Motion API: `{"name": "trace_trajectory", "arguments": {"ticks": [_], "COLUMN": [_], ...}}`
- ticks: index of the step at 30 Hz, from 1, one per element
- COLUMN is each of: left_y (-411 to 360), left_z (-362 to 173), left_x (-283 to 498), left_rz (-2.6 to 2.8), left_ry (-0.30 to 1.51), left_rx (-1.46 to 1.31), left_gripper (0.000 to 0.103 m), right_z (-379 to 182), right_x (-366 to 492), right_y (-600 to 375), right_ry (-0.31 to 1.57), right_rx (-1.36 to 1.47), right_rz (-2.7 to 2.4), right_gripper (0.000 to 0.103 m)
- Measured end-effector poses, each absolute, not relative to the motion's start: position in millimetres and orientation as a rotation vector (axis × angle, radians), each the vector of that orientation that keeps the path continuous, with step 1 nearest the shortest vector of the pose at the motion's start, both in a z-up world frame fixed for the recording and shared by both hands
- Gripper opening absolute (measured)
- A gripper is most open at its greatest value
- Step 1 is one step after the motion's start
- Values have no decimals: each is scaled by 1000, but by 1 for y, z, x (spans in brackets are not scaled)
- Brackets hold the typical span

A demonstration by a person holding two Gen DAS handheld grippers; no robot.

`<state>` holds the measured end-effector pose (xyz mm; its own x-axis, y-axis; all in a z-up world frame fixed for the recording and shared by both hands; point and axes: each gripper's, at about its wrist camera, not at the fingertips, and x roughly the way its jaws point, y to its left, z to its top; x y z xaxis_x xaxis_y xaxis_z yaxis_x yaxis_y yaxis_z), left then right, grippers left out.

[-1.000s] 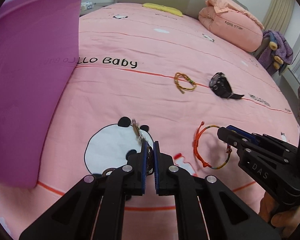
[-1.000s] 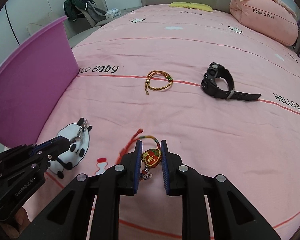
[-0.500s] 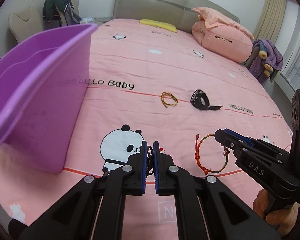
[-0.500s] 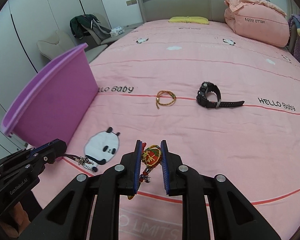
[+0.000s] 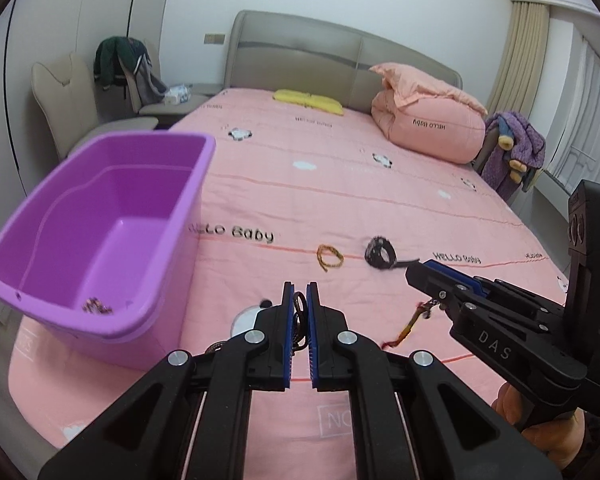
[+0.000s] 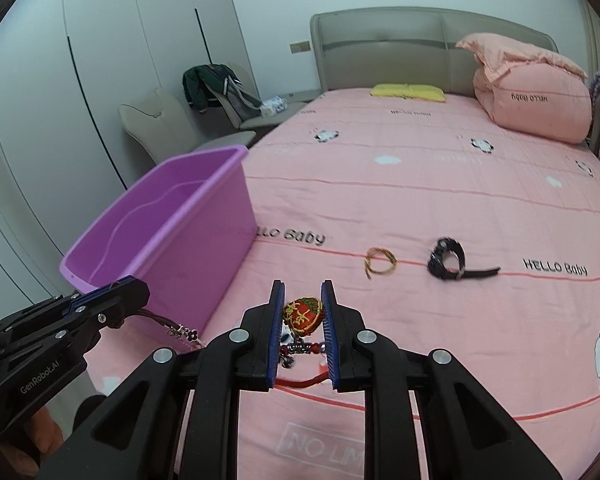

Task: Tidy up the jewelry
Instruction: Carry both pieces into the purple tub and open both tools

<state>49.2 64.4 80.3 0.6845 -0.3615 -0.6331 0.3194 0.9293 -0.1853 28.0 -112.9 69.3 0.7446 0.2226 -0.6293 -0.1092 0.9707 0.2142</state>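
At the left a purple tub (image 5: 100,236) stands on the pink bed (image 5: 380,184), with a small piece of jewelry (image 5: 96,306) lying on its floor. Just right of the tub, above the bed, the left gripper (image 5: 299,300) has its jaws closed on a dark cord bracelet (image 6: 180,330), and the right gripper (image 6: 302,314) has its jaws clamped on a red embroidered charm (image 6: 303,315) with a red cord hanging below. Farther right, on the bed, lie a gold cord bracelet (image 6: 379,262) and a black watch (image 6: 452,265), near each other but apart.

pink bed (image 5: 340,184), yellow pillow (image 5: 308,101), chair (image 6: 160,128)
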Motion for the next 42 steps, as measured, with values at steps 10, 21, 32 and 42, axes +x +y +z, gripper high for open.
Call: {"name": "trace_trajectory", "arguments": {"ticks": [10, 21, 32, 42], "left_y": [130, 215, 249, 258], "left_z": [124, 116, 67, 49], "left_x": [73, 105, 140, 157], "left_rz": [-300, -142, -59, 13], "left_ry": [636, 652, 770, 854], "left_rx": [-62, -86, -108, -100], "left_gripper": [7, 7, 7, 17], "right_z": [124, 125, 90, 66], "right_x": [55, 108, 151, 167], "right_y": [-46, 51, 96, 108], "right_ry": [617, 666, 809, 886], "right_rx": [153, 134, 108, 48], "right_rz": [319, 489, 504, 462], "right_gripper": [18, 18, 19, 30]}}
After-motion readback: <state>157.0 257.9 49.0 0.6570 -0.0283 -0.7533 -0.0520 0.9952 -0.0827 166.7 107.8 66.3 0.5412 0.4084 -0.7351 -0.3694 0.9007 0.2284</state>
